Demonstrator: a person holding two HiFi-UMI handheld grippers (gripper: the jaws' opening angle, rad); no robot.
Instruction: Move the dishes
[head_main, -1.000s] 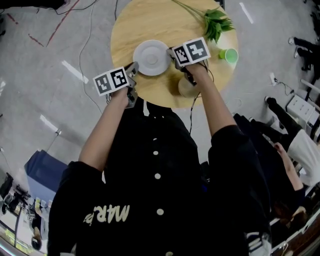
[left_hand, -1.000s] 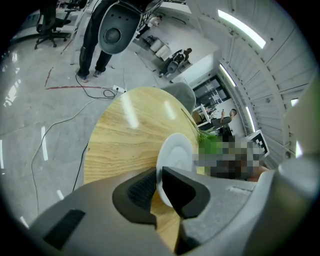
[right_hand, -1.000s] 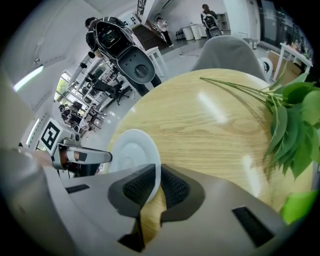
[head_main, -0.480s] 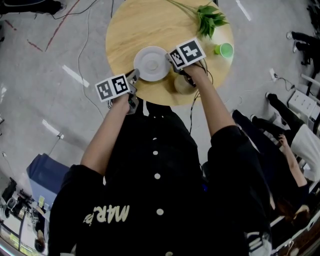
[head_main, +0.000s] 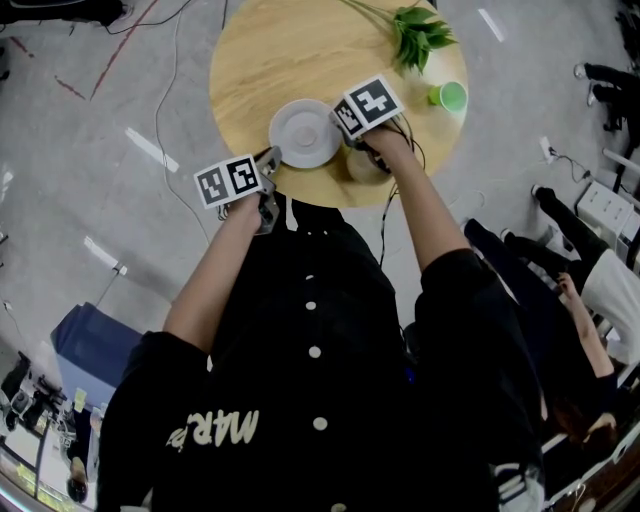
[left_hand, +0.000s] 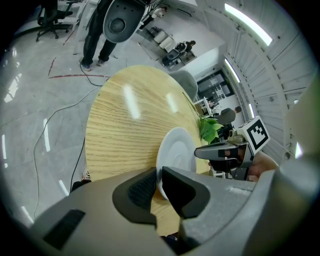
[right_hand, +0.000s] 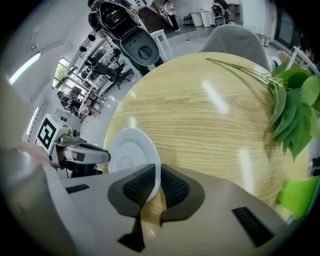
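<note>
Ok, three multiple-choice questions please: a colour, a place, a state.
1. The round ceramic plate is: A) blue B) white C) black
2. The small green plastic cup stands: A) by the round wooden table's right edge B) on the floor C) upon the plate
3. The left gripper and right gripper are: A) both open B) both shut on the plate's rim C) only the left shut
Key: B, white in every view; A, the head view shows it there; B, each gripper view shows pads pressing the rim.
</note>
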